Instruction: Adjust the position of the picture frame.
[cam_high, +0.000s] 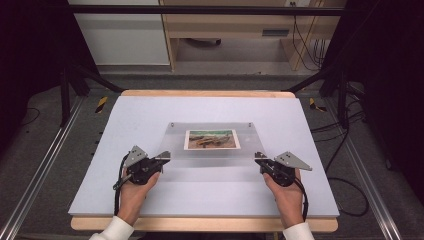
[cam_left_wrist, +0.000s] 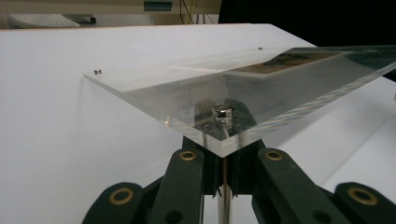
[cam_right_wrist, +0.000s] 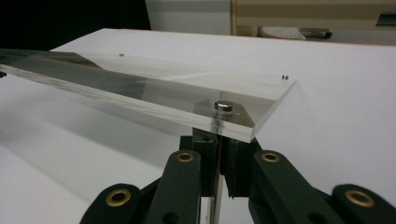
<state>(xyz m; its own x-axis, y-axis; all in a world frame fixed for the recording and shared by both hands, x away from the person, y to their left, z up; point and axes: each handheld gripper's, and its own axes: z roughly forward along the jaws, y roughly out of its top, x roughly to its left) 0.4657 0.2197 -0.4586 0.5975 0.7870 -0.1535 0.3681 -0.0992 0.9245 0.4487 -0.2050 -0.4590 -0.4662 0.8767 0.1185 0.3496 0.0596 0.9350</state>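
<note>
A clear acrylic sheet (cam_high: 215, 155) lies mid-table over a landscape photo (cam_high: 212, 139). Its near edge is raised off the table while the far edge rests down. My left gripper (cam_high: 164, 158) is shut at the sheet's near left corner. My right gripper (cam_high: 258, 156) is shut at the near right corner. In the left gripper view the jaws meet just under the sheet (cam_left_wrist: 196, 86) corner, below a small metal stud (cam_left_wrist: 223, 112). The right gripper view shows the same under its stud (cam_right_wrist: 223, 106) on the sheet (cam_right_wrist: 154, 91). The sheet hides the exact contact.
A pale board (cam_high: 150, 115) covers the wooden table (cam_high: 205, 93). Tiny studs mark the sheet's far corners (cam_left_wrist: 97, 71) (cam_right_wrist: 284, 77). Black frame posts (cam_high: 65, 90) and cables (cam_high: 345, 150) flank the table, with cabinets (cam_high: 125, 35) beyond it.
</note>
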